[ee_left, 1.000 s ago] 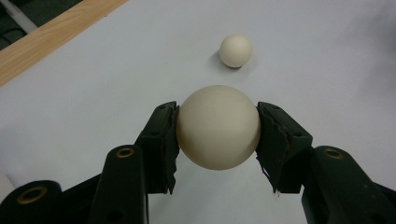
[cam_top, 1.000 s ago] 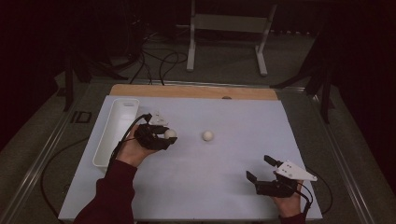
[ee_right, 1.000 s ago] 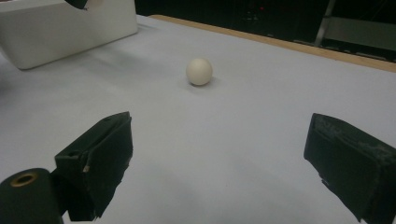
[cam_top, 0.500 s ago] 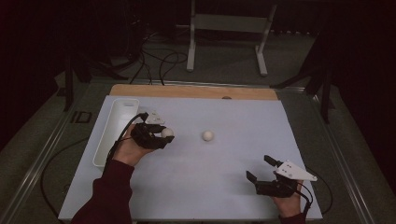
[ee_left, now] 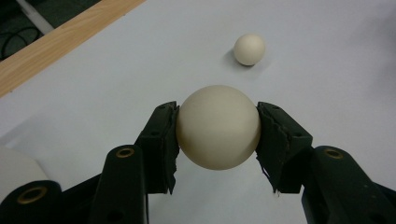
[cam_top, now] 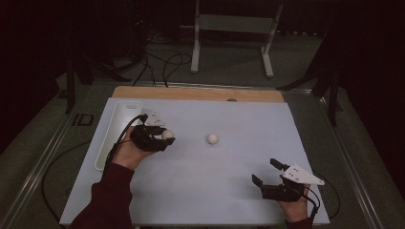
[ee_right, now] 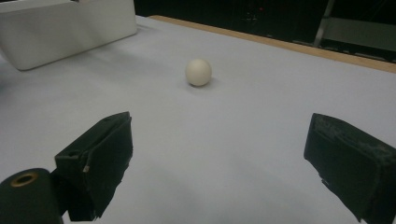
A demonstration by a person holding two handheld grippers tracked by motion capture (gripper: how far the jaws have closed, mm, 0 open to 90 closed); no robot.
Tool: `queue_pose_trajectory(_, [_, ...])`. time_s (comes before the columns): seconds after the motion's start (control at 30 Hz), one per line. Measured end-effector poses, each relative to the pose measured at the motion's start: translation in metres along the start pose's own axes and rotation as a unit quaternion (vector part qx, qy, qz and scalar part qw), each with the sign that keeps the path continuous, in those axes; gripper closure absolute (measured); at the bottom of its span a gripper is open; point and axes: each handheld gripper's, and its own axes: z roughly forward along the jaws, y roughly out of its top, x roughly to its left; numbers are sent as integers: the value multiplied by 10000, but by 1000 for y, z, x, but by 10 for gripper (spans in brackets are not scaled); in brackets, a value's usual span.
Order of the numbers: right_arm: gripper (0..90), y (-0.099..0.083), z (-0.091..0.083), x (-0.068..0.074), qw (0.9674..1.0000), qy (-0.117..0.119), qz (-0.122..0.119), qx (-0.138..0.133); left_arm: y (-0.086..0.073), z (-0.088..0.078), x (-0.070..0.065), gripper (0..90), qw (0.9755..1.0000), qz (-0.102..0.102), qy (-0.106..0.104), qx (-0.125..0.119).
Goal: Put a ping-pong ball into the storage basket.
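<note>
Left gripper view places a cream ball (ee_left: 218, 127) at the centre of the frame, clamped between the two black pads (ee_left: 164, 140) of the left gripper (ee_left: 218, 135), which are pressed against its flanks at about the widest part. In the high view the same ball (cam_top: 167, 135) is seen at left of centre, held in the left gripper (cam_top: 165, 138) just right of the white tray (cam_top: 106, 152), and it cannot be told whether it is lifted clear of the table (cam_top: 248, 114) or resting on it. A second ball (cam_top: 212, 139) is seen lying near the middle of the frame, well apart from both tools; it is also seen in the upper right of the left gripper view (ee_left: 249, 49) and in the upper middle of the right gripper view (ee_right: 198, 72). The right gripper (cam_top: 268, 172) is held at lower right, its jaws spread wide with nothing between them. The held ball is judged to be light, rigid and smooth, much like a table-tennis ball, so it is likely to roll at the lightest touch once released and could be squeezed out sideways if gripped off centre. A hold across the widest part, as shown, is judged the soundest, with moderate pressure, since a thin shell might be dented. The worn, frayed pad edges are noted; some friction is probably gained from them.
</note>
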Motion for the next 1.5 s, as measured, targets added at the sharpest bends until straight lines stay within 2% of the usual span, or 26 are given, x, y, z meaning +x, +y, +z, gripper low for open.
queue_pose_trajectory(1.5, [78,0,0,0,10000,1,4,-1,-10,-20,15,511,9997,-166,193,-47])
